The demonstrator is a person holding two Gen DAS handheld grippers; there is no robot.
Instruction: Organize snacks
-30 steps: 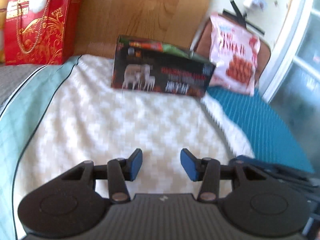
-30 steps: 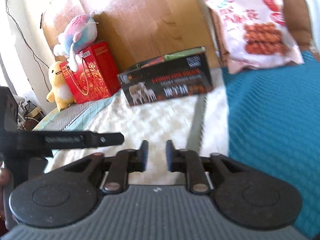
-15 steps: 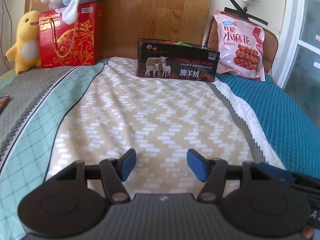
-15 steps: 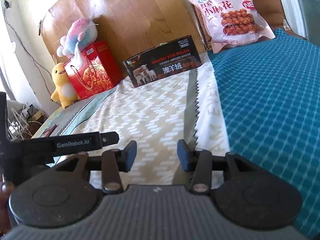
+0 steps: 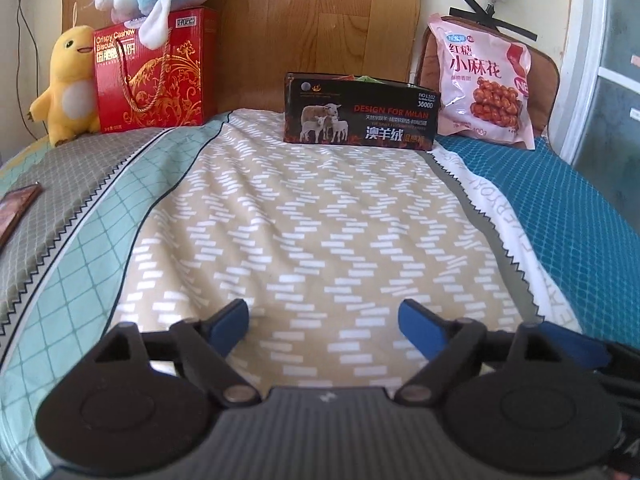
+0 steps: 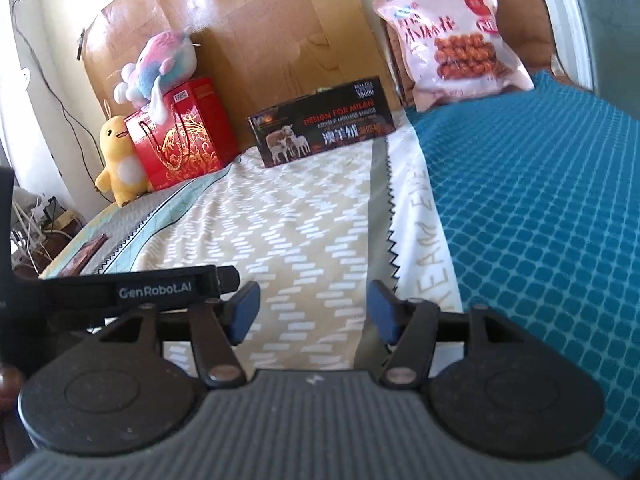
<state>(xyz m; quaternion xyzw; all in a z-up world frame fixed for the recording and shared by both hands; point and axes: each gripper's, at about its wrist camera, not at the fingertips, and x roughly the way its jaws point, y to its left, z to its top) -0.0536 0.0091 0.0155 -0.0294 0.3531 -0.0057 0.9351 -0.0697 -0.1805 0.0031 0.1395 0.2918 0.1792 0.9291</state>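
Pink snack bag (image 5: 482, 86) propped at the headboard, right of black box (image 5: 360, 112) | left gripper (image 5: 324, 322), right gripper (image 6: 314, 312): jaws just spread, both empty | step: pre-reach | next: probably go for that bag

A home bedroom: patterned bedspread (image 5: 312, 216), wooden headboard (image 5: 320, 16), plush toys (image 5: 68, 84).
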